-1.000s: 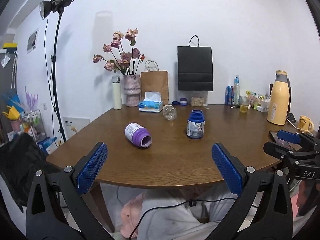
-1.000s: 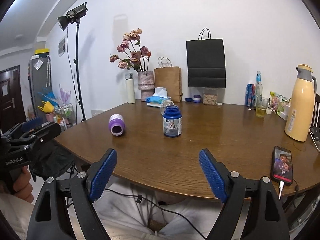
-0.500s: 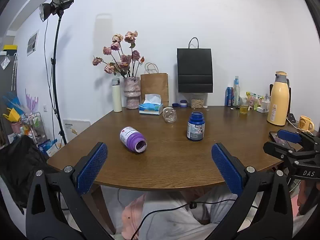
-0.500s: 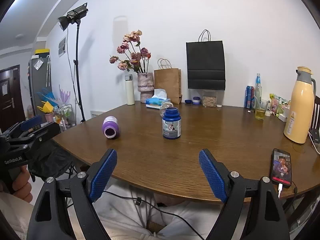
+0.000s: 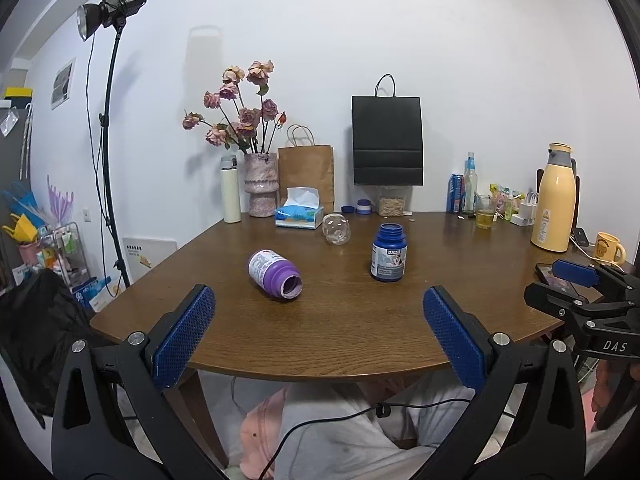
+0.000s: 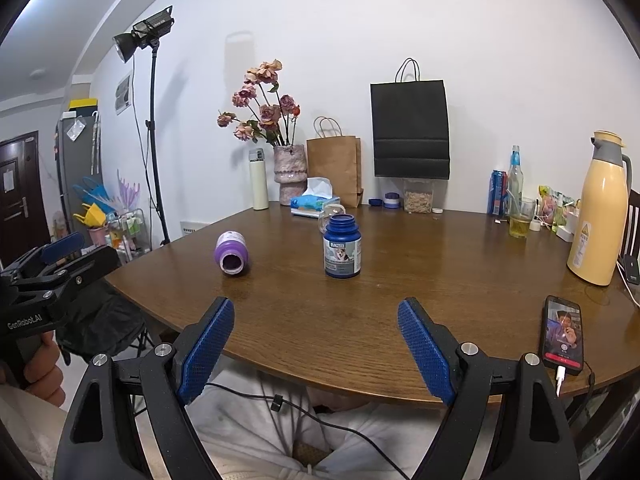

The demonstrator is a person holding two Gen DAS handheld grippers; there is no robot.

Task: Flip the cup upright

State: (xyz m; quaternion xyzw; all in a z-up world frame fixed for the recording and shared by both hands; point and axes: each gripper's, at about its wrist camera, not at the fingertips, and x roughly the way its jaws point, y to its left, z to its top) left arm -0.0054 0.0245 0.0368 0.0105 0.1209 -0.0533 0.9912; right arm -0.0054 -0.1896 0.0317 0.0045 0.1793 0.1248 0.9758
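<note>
A clear glass cup [image 5: 336, 230] lies on its side on the round wooden table [image 5: 352, 332], in front of the tissue box. In the right wrist view the cup [image 6: 329, 213] is mostly hidden behind an upright blue bottle [image 6: 342, 246]. A purple bottle [image 5: 276, 275] lies on its side with its mouth towards me. My left gripper [image 5: 317, 293] hangs open over the table's near edge, holding nothing and well short of the cup. My right gripper [image 6: 316, 303] is open too, at the near edge, empty. Each gripper shows in the other's view: right gripper [image 5: 580, 280], left gripper [image 6: 60, 256].
Along the back wall stand a vase of flowers [image 5: 261, 184], a white flask [image 5: 231, 189], a tissue box [image 5: 299, 214], paper bags [image 5: 387, 140] and drinks. A yellow thermos [image 5: 554, 198] and a mug [image 5: 608, 246] are at the right. A phone [image 6: 562, 334] lies near the right edge.
The purple bottle rocked slightly left and back, its mouth turning more towards me. Both grippers stay open and have barely shifted.
</note>
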